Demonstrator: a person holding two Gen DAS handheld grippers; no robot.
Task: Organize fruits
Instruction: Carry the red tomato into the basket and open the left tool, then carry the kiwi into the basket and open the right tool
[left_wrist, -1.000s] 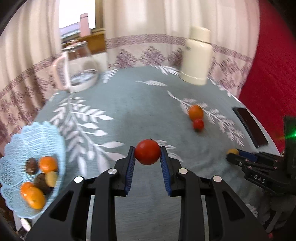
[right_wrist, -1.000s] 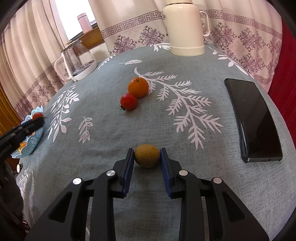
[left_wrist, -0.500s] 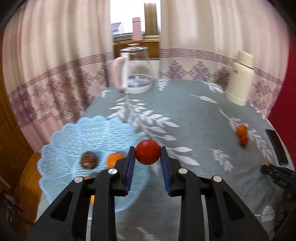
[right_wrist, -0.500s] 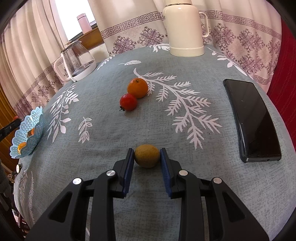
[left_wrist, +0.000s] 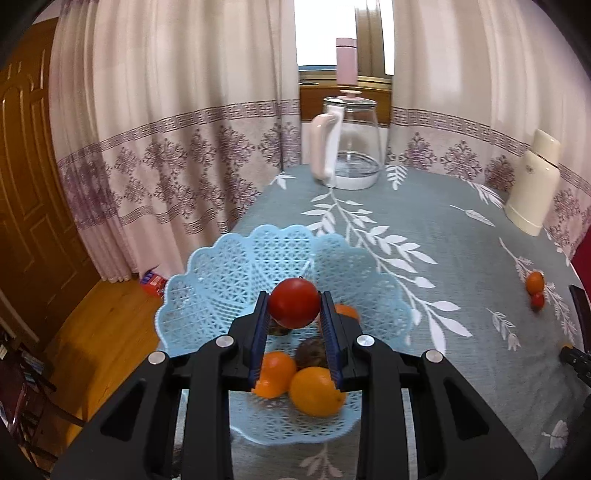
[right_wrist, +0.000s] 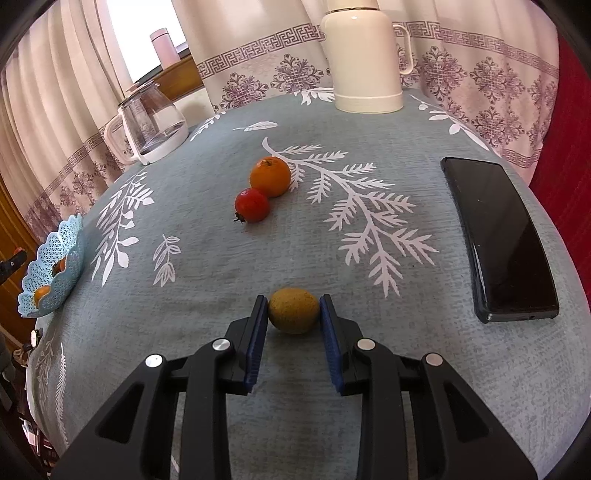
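1. Clearly the step in hand is the drop-off: the left gripper (left_wrist: 294, 314) is clamped on a red tomato (left_wrist: 294, 302) and holds it above the blue lattice basket (left_wrist: 207, 291), over the fruit already lying there.
2. Inside the basket, under and just near of the tomato, lie two oranges (left_wrist: 317, 390), a dark brown fruit (left_wrist: 311, 352) and another orange (left_wrist: 346, 313) partly hidden behind the finger.
3. The right gripper (right_wrist: 293, 315) has its pads against both sides of a yellow-brown kiwi-like fruit (right_wrist: 293, 310), well away from the basket on the grey-blue tablecloth (right_wrist: 221, 266). Whether the fruit is lifted or resting on the cloth I cannot tell.
4. Further from the basket than that fruit, an orange (right_wrist: 270, 175) and a small red tomato (right_wrist: 252, 205) touch each other on the cloth; both are yet to be collected.
5. My judgement is that the next move calls for lowering the tomato toward a free spot among the basket's fruit, then parting the fingers gently so it settles and does not roll over the scalloped rim.
6. After that, the right-hand fruit needs carrying across to the basket.
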